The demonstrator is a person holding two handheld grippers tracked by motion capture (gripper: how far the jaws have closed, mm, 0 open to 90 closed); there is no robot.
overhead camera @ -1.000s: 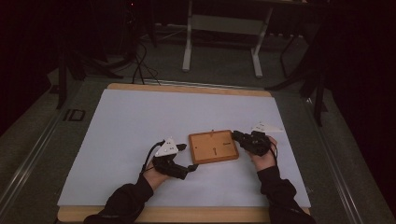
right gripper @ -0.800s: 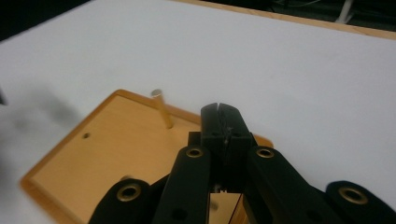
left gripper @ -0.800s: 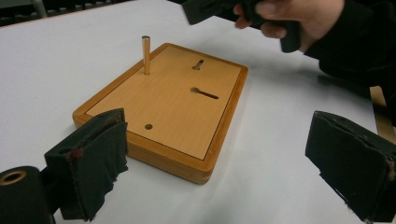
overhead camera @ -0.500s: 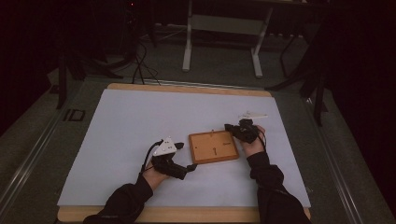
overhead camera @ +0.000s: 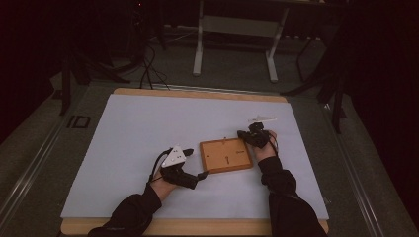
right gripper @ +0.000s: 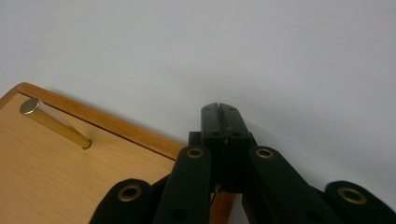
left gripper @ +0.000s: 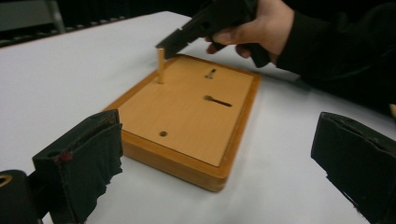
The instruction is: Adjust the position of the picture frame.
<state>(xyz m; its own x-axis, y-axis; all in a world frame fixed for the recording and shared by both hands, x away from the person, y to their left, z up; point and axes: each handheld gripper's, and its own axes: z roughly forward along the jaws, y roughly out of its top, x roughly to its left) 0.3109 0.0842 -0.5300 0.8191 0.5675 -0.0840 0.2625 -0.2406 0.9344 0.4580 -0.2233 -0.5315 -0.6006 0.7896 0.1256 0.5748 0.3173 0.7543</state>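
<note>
Wooden boards: one board on the desk.
Upright pegs: one peg, standing at the board's 11 o'clock corner in the left gripper view.
Peg holes: one round hole near the board's 7 o'clock corner in that view.
Slots: two keyhole slots, one long, one short.
Hand-held grippers: two, left hand-held gripper and right hand-held gripper.
White sheets: one sheet.

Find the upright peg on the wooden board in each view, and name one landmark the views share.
High view: the peg stands at the board's far edge, left of the right gripper.
Left gripper view: upper middle, near the board's far corner, just under the right gripper.
Right gripper view: far left, leaning in the picture.
Shared landmark: the wooden board.
</note>
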